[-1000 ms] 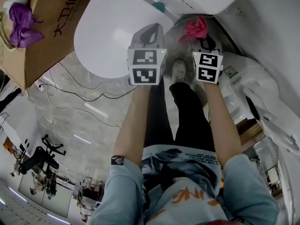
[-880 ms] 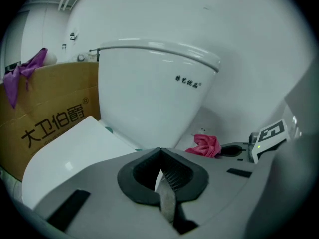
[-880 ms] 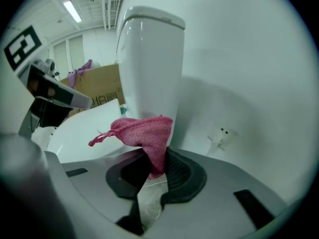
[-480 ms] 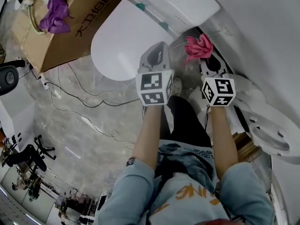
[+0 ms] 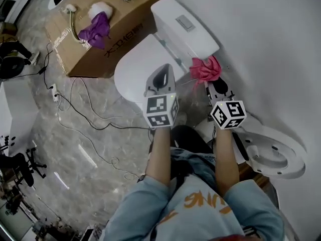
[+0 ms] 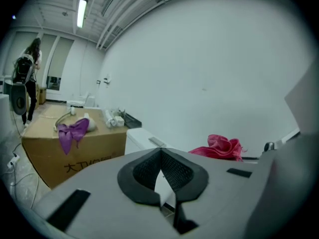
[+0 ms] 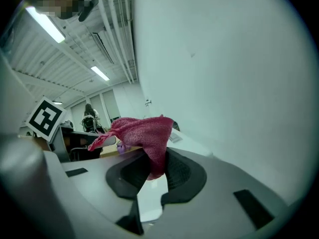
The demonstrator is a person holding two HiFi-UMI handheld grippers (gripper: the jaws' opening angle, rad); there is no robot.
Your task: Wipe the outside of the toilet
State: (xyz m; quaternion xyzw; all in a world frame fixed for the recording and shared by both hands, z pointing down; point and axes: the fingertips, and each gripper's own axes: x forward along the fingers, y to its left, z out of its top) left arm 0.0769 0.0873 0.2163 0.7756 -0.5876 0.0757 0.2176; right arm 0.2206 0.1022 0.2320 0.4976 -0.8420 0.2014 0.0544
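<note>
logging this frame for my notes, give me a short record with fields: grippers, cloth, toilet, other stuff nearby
left gripper: jaws shut, nothing between them
right gripper: shut on crumpled pink knitted cloth
white ceramic toilet: lid down; cloth appears next to its tank, contact unclear
brown cardboard box: beside the toilet, purple rag on top
grey marble floor: under the toilet and box

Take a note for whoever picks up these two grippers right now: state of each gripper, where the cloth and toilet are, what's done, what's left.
Left gripper: shut, empty, held near the closed toilet lid.
Right gripper: shut on the pink cloth, raised beside the tank, by the wall.
Done: cloth is in hand; no wiped area can be told.
Left: bring the cloth onto the toilet's outside and wipe it.
Spare purple cloth lies on the cardboard box.
</note>
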